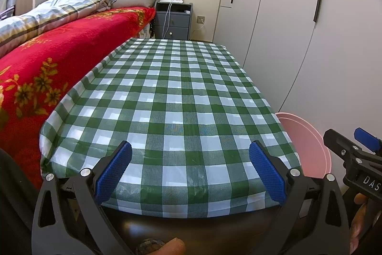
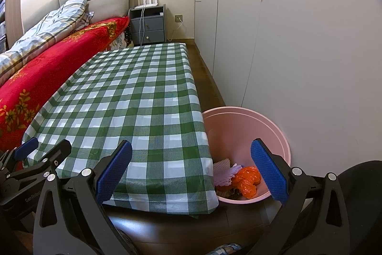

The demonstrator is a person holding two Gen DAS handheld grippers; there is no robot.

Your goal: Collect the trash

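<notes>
A pink bin (image 2: pixel 269 126) stands on the floor at the table's right side; its rim also shows in the left wrist view (image 1: pixel 308 133). Inside lie an orange plastic bag (image 2: pixel 247 179), white foam netting (image 2: pixel 223 171) and some darker scraps. My left gripper (image 1: pixel 189 169) is open and empty over the near edge of the green checked table (image 1: pixel 172 99). My right gripper (image 2: pixel 191 169) is open and empty, spanning the table's near right corner (image 2: pixel 143 111) and the bin. Each gripper shows in the other's view: the right one (image 1: pixel 353 147), the left one (image 2: pixel 40 149).
A bed with a red flowered blanket (image 1: pixel 47 59) runs along the table's left side. A grey nightstand (image 1: pixel 173 19) stands beyond the table. White wardrobe doors (image 2: pixel 298 40) line the right, with a strip of wooden floor (image 2: pixel 207 78) between them and the table.
</notes>
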